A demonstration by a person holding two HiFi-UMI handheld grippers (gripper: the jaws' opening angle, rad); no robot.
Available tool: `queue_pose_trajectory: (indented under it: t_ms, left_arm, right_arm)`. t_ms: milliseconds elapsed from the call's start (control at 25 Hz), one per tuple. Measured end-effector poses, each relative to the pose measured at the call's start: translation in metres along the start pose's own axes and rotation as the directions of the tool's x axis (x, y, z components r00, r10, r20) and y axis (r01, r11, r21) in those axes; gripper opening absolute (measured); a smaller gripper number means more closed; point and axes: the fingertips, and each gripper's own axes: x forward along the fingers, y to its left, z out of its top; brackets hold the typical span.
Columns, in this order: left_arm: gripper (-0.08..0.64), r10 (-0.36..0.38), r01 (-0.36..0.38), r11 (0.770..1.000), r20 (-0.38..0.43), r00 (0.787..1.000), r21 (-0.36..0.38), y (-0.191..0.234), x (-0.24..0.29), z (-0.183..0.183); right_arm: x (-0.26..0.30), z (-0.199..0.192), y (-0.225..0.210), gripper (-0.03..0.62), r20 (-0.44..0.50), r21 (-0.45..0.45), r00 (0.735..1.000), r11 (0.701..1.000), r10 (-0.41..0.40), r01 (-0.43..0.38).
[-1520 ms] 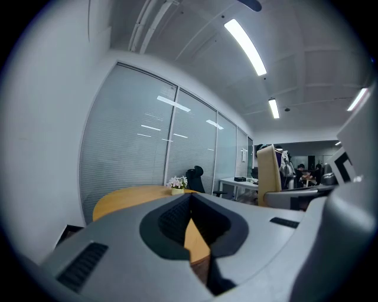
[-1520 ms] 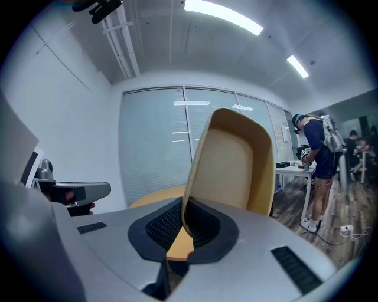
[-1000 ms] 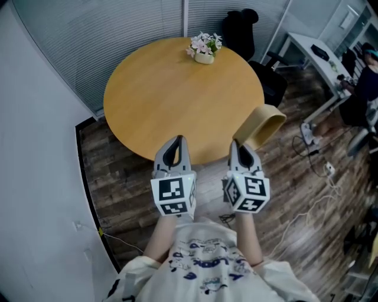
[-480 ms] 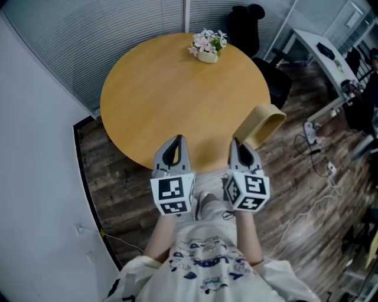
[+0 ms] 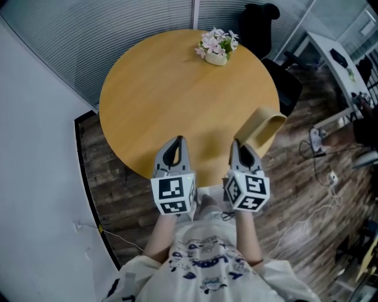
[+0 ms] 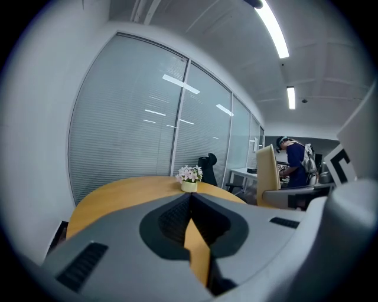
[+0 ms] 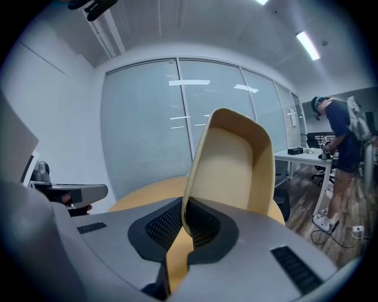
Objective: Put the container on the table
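Observation:
A tan, open-topped container [image 5: 263, 125] hangs at the near right edge of the round wooden table [image 5: 171, 94], partly over the floor. My right gripper [image 5: 238, 144] is shut on its thin rim. In the right gripper view the container [image 7: 233, 165] rises upright and tilted from the right gripper [image 7: 184, 203], with the table [image 7: 144, 194] behind it. My left gripper [image 5: 176, 142] hovers over the table's near edge, shut and holding nothing. In the left gripper view the left gripper [image 6: 190, 196] points across the table [image 6: 118, 194].
A small pot of pink flowers [image 5: 217, 46] stands at the table's far edge, also in the left gripper view [image 6: 189, 177]. A black chair [image 5: 263, 17] and a white desk [image 5: 339, 59] lie beyond. Cables [image 5: 322, 171] trail on the floor. A person [image 7: 341, 147] stands at the right.
The table has slid nearer in the head view, so both grippers now reach further over its near edge. Both grips are unchanged.

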Motion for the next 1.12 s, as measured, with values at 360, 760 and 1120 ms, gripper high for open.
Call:
queue_pose_trajectory:
  t_ms: [360, 760, 1120]
  left_arm:
    - [0.003, 0.059, -0.061, 0.998, -0.050, 0.997, -0.028, 0.017, 0.066, 0.000]
    - [0.003, 0.099, -0.110, 0.992, -0.147, 0.984, -0.067, 0.023, 0.117, -0.029]
    - [0.003, 0.115, -0.137, 0.987, -0.238, 0.964, -0.079, 0.026, 0.145, -0.066]
  right_arm:
    - [0.077, 0.000, -0.017, 0.011, -0.088, -0.021, 0.995, 0.998, 0.053, -0.056]
    - [0.138, -0.029, -0.031, 0.011, -0.215, -0.035, 0.972, 0.994, 0.094, -0.104]
    - [0.176, -0.072, -0.039, 0.011, -0.342, -0.033, 0.933, 0.990, 0.115, -0.134]
